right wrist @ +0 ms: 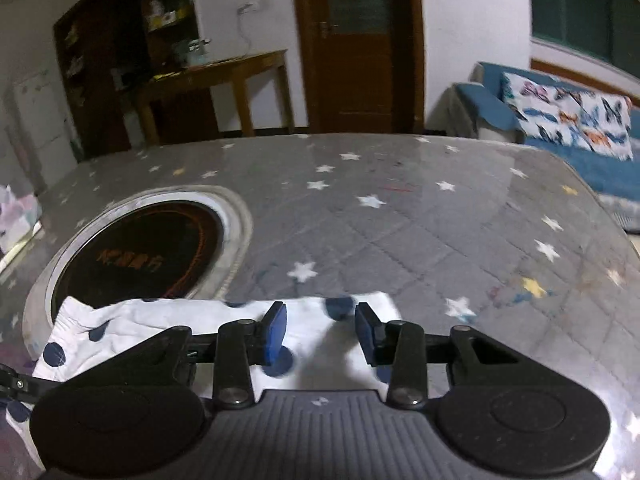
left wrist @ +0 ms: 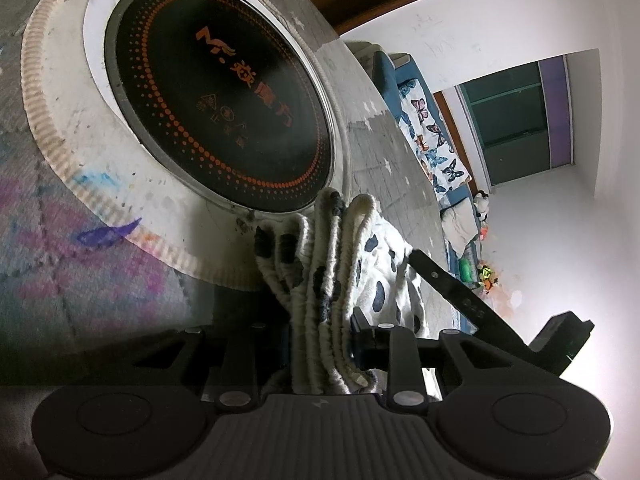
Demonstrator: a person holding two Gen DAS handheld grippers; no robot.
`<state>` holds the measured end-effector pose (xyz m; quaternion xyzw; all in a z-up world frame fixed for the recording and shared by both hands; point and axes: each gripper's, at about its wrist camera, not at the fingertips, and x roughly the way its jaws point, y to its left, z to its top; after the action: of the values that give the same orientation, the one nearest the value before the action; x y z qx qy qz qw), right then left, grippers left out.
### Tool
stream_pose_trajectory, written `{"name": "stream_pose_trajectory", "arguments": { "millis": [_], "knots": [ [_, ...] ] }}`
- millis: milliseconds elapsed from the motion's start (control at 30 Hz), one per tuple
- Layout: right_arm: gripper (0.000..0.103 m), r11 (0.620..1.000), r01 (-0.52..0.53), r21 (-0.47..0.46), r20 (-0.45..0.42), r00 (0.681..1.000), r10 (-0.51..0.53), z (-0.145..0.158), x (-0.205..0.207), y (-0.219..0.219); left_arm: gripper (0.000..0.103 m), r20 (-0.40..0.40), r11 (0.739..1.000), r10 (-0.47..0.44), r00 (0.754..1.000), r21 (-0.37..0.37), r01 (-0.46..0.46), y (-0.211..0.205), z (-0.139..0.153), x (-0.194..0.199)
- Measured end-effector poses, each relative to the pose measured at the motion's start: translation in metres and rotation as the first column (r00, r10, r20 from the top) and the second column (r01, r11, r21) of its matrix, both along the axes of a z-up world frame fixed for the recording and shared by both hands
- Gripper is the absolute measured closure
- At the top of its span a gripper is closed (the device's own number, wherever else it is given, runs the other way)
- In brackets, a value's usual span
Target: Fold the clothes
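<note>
White spotted garment (right wrist: 168,320) lies flat on grey starred table (right wrist: 400,220), beside round black hob (right wrist: 136,256), long axis running left-right under right gripper (right wrist: 320,330), pads parted, holding nothing. Left gripper (left wrist: 320,344) clamps bunched hem layers, so nearer.

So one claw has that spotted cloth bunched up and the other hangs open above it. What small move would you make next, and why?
Probably lower the right gripper and close its fingers on the spotted garment. The left gripper already clamps a thick bunch of the garment's layered edges, while the right is open just above the flat cloth on the table. A second hold seems needed to carry the fold.
</note>
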<state>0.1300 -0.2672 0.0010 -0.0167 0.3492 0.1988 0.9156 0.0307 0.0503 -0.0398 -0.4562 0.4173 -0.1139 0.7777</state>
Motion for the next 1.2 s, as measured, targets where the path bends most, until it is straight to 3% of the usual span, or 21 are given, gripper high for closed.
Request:
{"name": "stream_pose_trajectory", "arguments": {
  "millis": [367,467,533,633,900,1200],
  "knots": [
    [0.064,0.99,0.071,0.126,-0.098,0.993,-0.059,-0.021,-0.028,-0.059,0.072,-0.003,0.999,-0.014,1.0,0.046,0.014,-0.002,0.006,0.002],
    [0.084,0.983,0.076,0.166,-0.118,0.991,-0.056,-0.026,-0.035,-0.064,0.072,-0.001,0.996,-0.022,1.0,0.082,0.022,-0.005,0.011,0.004],
    [0.094,0.982,0.074,0.171,-0.106,0.993,-0.057,-0.026,-0.04,-0.062,0.072,0.0,0.994,-0.029,1.0,0.106,0.029,-0.008,0.015,0.004],
    [0.096,0.979,0.086,0.186,-0.06,0.995,-0.076,-0.018,-0.051,-0.063,0.073,0.021,0.988,-0.05,0.999,0.148,0.046,-0.014,0.026,0.009],
    [0.096,0.973,0.145,0.178,0.086,0.983,-0.162,0.025,-0.065,-0.088,0.074,0.106,0.968,-0.15,0.983,0.22,0.124,-0.055,0.06,0.04],
    [0.096,0.953,0.262,0.15,0.134,0.95,-0.282,0.043,-0.061,-0.129,0.073,0.143,0.924,-0.275,0.951,0.313,0.22,-0.116,0.075,0.074]
  ]
}}
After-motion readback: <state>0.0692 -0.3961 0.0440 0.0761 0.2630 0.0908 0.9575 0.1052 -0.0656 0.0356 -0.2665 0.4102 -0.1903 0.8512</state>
